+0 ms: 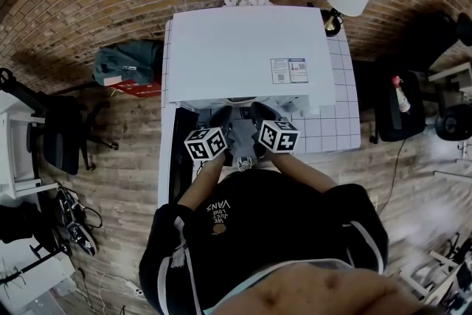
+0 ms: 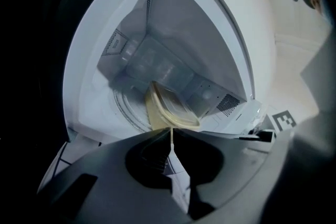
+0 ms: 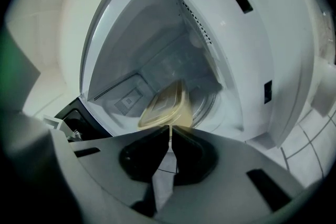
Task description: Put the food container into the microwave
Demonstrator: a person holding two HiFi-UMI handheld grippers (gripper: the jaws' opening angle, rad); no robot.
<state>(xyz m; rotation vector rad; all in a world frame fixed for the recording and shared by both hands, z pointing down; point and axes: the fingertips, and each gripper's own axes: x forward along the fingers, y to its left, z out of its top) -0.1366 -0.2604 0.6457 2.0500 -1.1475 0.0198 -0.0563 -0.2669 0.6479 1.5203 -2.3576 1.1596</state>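
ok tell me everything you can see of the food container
The food container is a shallow, pale yellowish plastic box with rounded corners and a lipped rim, contents not visible. The left claw and right claw each pinch its rim on opposite sides, holding it inside the open microwave, over the turntable.

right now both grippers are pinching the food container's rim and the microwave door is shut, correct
Not quite: the door is open, not shut. The left and right gripper views both look straight into the open cavity of the microwave. The rest holds: the left gripper and the right gripper each pinch the rim of the food container.
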